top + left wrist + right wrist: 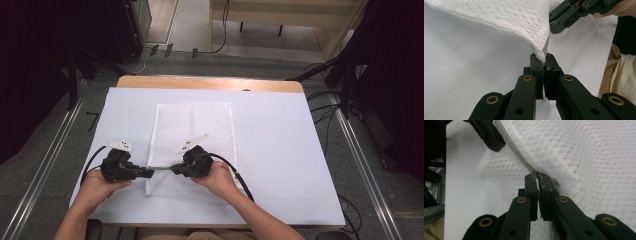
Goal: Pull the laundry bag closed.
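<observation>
White mesh, a zippered laundry-type bag (pixel 192 145), lies flat on a pale sheet (pixel 280 150) covering the wooden table (pixel 210 83). In the high view it sits at the middle of the sheet with its long axis running from 6 o'clock to 12 o'clock, the far short edge toward 12 and the near edge, where the zipper (pixel 516 153) runs, toward 6.

Both forearms enter from 6 o'clock. The left hand (pixel 95 187) wraps its gripper from behind, and the left gripper (pixel 150 173) points toward 3 o'clock at the bag's near left corner. The right hand (pixel 220 177) holds the right gripper (pixel 175 169) pointing toward 9 o'clock, so the two tools face each other tip to tip along the near edge, just apart.

In the left gripper view the jaws are clenched on a pulled-up fold of mesh at the bag's corner, the fabric rising in a tent above them. In the right gripper view the jaws are pressed together on the small brassy zipper pull (pixel 535 173) at the end of the grey zipper line, which slants away to 11 o'clock toward the other gripper's jaw.

No label or writing can be read on the bag or the grippers.
</observation>
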Available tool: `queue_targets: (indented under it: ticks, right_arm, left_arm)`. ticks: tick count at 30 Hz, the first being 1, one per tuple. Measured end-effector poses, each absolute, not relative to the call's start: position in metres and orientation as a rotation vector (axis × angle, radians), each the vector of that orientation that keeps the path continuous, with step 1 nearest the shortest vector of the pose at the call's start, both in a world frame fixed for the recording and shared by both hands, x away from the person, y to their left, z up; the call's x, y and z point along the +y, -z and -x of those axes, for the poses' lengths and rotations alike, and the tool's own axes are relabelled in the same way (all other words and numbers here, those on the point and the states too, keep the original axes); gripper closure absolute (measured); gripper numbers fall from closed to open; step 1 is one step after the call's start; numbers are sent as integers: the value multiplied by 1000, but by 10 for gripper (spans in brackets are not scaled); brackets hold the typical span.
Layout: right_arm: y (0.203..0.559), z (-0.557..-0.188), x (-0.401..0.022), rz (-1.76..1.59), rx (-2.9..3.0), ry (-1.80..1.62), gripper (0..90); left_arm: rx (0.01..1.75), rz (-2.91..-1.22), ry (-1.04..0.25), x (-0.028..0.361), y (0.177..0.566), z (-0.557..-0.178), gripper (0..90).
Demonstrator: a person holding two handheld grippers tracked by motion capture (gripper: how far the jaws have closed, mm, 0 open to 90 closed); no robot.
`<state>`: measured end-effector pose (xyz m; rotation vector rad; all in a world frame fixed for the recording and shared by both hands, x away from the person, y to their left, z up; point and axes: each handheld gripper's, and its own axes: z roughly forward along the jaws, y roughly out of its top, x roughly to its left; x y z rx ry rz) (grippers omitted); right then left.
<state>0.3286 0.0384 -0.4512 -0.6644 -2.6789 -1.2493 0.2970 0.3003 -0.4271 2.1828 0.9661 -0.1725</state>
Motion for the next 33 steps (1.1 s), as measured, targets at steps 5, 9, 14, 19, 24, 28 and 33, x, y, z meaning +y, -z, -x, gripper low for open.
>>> queue_targets:
  ticks: [5,9,14,19,24,28,33]
  right_arm:
    - [451,-330,32,664,-2685,1231,884]
    - [452,-331,32,657,-2677,1245,884]
    - [451,-331,27,658,-2684,1239,884]
    - [450,-329,24,654,-2679,1232,884]
    - [452,-327,20,652,-2675,1241,884]
    - [452,-330,14,670,-2679,1243,884]
    - [452,-332,7,690,-2679,1243,884]
  left_arm:
    - [972,-2178,182,301,428,-298,883]
    - [979,-2169,185,302,428,-298,883]
    - [976,-2168,182,303,428,-298,883]
    - [986,-2164,203,304,428,-298,883]
    - [986,-2164,208,303,428,-299,884]
    - [992,-2150,209,305,427,-299,885]
    - [982,-2157,195,305,426,-298,885]
